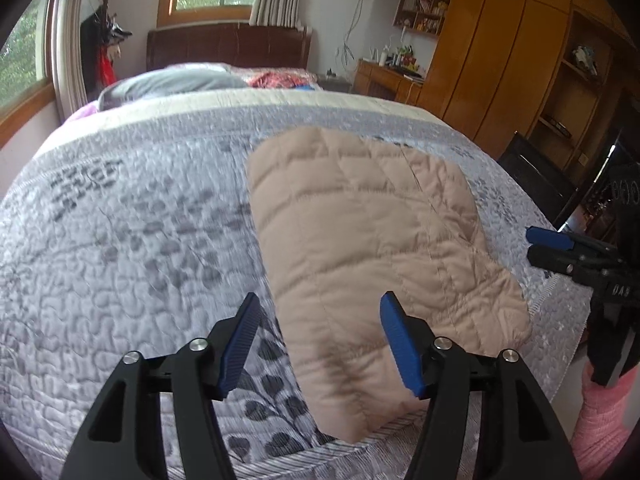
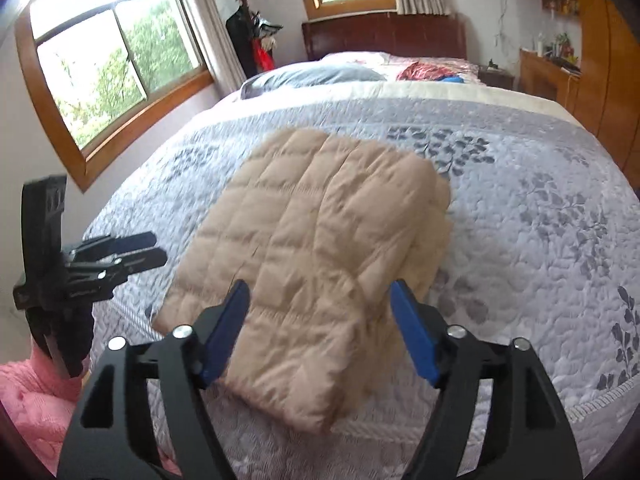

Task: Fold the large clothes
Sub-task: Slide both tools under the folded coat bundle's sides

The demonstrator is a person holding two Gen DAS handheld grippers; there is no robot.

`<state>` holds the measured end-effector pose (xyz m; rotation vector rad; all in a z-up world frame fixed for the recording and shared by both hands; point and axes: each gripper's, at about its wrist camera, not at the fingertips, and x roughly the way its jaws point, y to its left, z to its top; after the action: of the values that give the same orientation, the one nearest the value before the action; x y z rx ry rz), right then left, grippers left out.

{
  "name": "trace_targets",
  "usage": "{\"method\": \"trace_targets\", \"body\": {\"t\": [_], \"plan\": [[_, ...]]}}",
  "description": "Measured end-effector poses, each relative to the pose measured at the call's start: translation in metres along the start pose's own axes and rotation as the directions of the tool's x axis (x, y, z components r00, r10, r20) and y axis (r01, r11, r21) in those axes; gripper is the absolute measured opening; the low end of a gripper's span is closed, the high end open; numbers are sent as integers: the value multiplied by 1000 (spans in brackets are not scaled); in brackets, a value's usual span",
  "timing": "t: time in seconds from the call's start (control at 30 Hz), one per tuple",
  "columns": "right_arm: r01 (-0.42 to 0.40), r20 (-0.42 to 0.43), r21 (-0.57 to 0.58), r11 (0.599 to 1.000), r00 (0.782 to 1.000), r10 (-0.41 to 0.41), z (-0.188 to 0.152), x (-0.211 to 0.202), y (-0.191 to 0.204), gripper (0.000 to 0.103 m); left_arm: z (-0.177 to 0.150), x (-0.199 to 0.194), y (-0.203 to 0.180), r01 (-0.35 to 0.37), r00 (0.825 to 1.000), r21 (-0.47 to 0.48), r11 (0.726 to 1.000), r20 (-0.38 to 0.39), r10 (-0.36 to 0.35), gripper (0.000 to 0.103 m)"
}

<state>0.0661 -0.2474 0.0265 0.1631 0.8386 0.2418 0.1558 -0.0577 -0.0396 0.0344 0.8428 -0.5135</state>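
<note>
A beige quilted puffer garment (image 1: 368, 256) lies folded into a long rectangle on the grey leaf-patterned bedspread (image 1: 120, 240). It also shows in the right wrist view (image 2: 316, 256). My left gripper (image 1: 320, 312) is open and empty, held above the garment's near end. My right gripper (image 2: 320, 300) is open and empty, also above the garment's near end. The right gripper shows at the right edge of the left wrist view (image 1: 560, 248), and the left gripper shows at the left edge of the right wrist view (image 2: 120, 252).
The bed's near edge (image 2: 592, 400) runs below the garment. A grey pillow (image 2: 316, 74) and red clothes (image 2: 424, 70) lie near the dark headboard (image 2: 384, 40). Wooden wardrobes (image 1: 500, 60) stand to the right, windows (image 2: 120, 64) to the left. A pink sleeve (image 2: 32, 396) shows low.
</note>
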Motion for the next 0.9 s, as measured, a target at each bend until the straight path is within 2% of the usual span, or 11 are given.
{"method": "trace_targets", "body": {"t": [0.17, 0.3, 0.47, 0.6, 0.73, 0.8, 0.87, 0.9], "plan": [[-4, -7, 56, 998, 1000, 4, 7, 8, -20, 89, 6, -2, 3, -13, 1000, 14, 1000, 24, 13, 71], [-26, -37, 121, 992, 999, 31, 6, 22, -37, 91, 9, 4, 7, -22, 1000, 21, 1000, 21, 22, 77], [-115, -81, 239, 964, 987, 138, 2, 46, -67, 91, 14, 22, 16, 8, 1000, 16, 1000, -17, -8, 80], [-186, -103, 302, 935, 969, 226, -3, 66, -84, 92, 18, 44, 28, 77, 994, -16, 997, -78, -78, 81], [-235, -126, 366, 900, 946, 298, -8, 89, -98, 92, 21, 76, 47, 203, 964, -103, 974, -154, -217, 84], [-260, -139, 396, 881, 931, 337, -12, 102, -103, 92, 23, 87, 56, 283, 937, -155, 947, -165, -307, 85], [-292, -136, 429, 855, 915, 381, -15, 111, -108, 92, 25, 95, 63, 332, 915, -192, 924, -171, -365, 86], [-305, -132, 438, 845, 909, 396, -16, 114, -110, 93, 25, 102, 66, 363, 899, -220, 905, -173, -403, 87]]}}
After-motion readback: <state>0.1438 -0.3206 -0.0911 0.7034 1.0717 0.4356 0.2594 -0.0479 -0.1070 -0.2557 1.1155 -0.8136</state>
